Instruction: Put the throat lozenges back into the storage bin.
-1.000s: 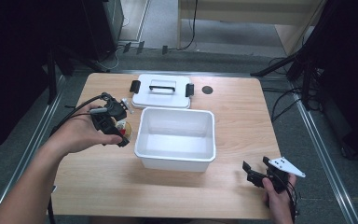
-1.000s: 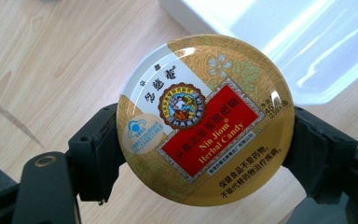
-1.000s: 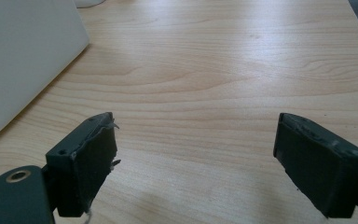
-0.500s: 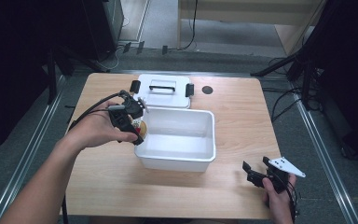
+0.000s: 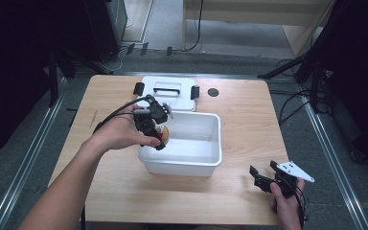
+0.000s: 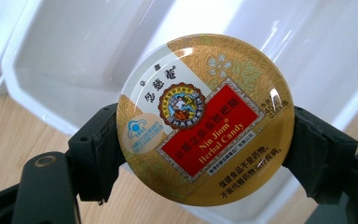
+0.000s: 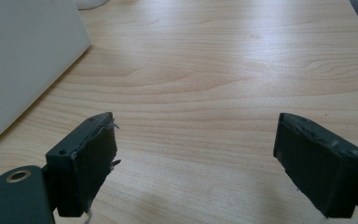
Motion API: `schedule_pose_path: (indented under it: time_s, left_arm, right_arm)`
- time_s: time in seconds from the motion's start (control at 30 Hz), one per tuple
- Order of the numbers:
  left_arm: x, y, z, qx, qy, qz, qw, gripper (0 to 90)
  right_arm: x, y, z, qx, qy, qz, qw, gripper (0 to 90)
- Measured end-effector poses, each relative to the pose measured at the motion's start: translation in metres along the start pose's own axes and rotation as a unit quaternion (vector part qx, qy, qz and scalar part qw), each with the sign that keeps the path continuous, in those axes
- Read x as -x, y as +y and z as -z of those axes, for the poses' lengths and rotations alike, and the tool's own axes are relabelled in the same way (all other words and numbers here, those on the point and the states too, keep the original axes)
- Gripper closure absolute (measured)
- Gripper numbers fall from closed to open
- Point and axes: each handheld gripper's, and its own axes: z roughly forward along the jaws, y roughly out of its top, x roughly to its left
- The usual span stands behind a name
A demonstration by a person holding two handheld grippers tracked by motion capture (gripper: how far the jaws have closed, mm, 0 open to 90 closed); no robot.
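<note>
Left gripper [image 5: 159,136]: jaws pinching a round candy tin [image 6: 205,119] by its opposite edges; held above the left wall of the bin, lid face toward the gripper's camera.
Candy tin: gold lid with a red panel reading "Nin Jiom Herbal Candy"; clear of the table, over the bin's left rim.
Right gripper [image 5: 267,178]: jaws spread wide with bare wood between them; low over the table near its front right corner.
Bin [image 5: 206,160]: white, open-topped, rectangular; at the middle of the table [image 5: 249,120].
Bin lid [image 5: 167,93]: white with black side latches; flat at the table's far edge, just behind the bin.
</note>
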Motion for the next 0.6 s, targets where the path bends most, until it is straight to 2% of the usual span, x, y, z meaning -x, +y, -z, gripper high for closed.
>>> schedule_pose_path:
  time_s: [0.2, 0.43, 0.6]
  left_arm:
    - [-0.001, 0.0, -0.014, 0.001, -0.007, -0.027, 0.9996, 21.1]
    - [-0.009, -0.004, -0.034, -0.015, -0.017, -0.027, 0.9994, 21.0]
    - [-0.009, -0.007, -0.041, -0.017, -0.019, -0.024, 0.9994, 21.0]
  right_arm:
    - [0.0, 0.0, 0.0, 0.0, 0.002, -0.002, 1.0, 13.6]
    - [0.0, 0.0, 0.0, -0.001, 0.001, -0.001, 1.0, 13.6]
    - [0.0, 0.0, 0.0, -0.001, 0.001, -0.001, 1.0, 13.6]
